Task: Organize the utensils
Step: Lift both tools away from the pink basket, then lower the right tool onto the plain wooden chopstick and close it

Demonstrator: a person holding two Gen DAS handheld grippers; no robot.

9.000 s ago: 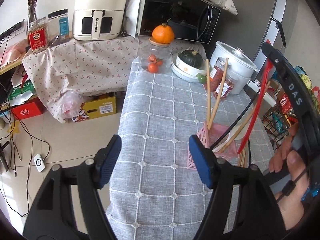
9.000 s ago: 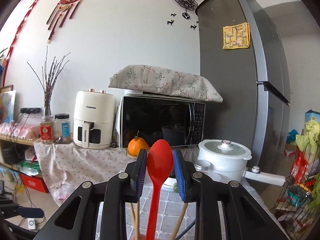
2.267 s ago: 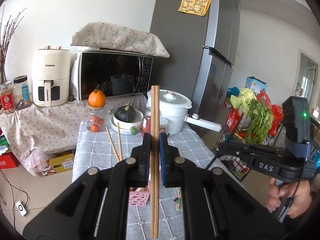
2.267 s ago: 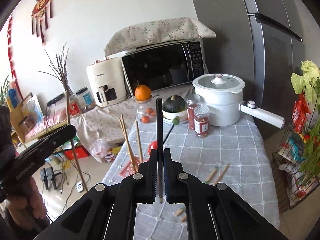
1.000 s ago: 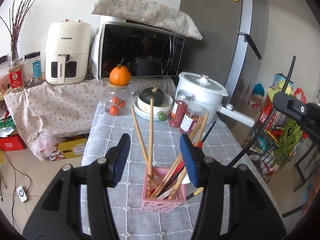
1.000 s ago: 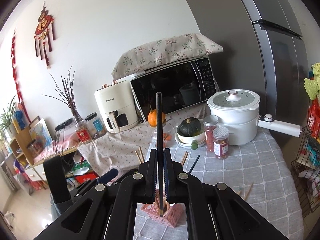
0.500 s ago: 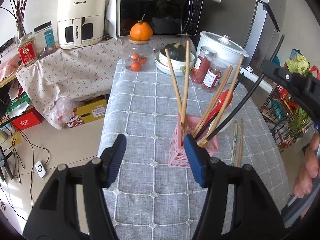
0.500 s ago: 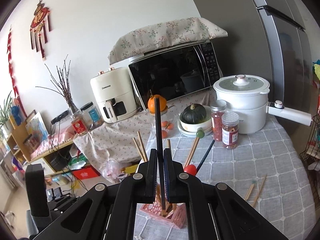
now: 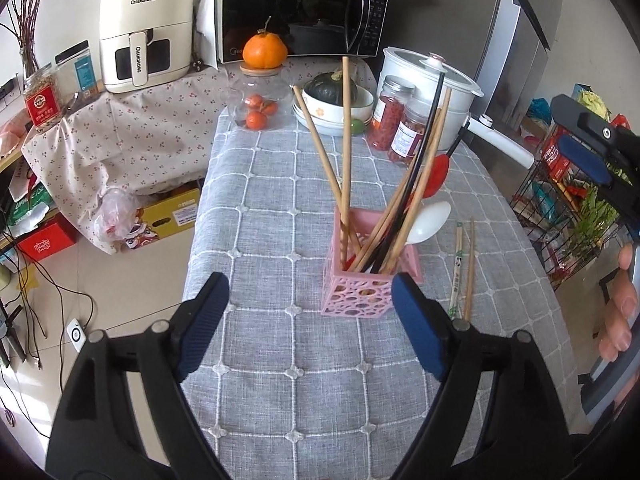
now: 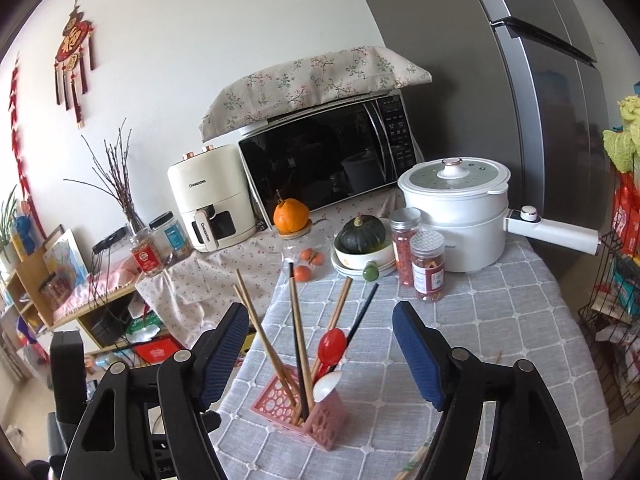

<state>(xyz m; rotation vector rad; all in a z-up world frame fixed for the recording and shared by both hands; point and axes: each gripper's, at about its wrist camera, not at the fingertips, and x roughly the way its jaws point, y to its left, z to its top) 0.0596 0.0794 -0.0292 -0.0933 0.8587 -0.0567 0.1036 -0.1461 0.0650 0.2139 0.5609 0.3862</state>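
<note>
Left gripper (image 9: 310, 322): black plastic arms, ribbed blue pads, silver screws at the joints. Right gripper (image 10: 318, 354): same black frame, blue ribbed pads, silver screws. Bare hand (image 9: 620, 304) on a grey handle at frame edge.

Chopstick (image 10: 414, 460) ends beyond bottom edge

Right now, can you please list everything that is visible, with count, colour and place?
utensil holder: one, pink, on table, holds chopsticks and spoons
loose chopsticks: two or three, wooden, on cloth right of holder
tablecloth: one, grey checked
pot: one, white, table's far end
jars: two, red contents, beside pot
microwave: one, black
air fryer: one, cream
left hand-held gripper: open, empty
right hand-held gripper: open, empty, jaws just opened
</note>
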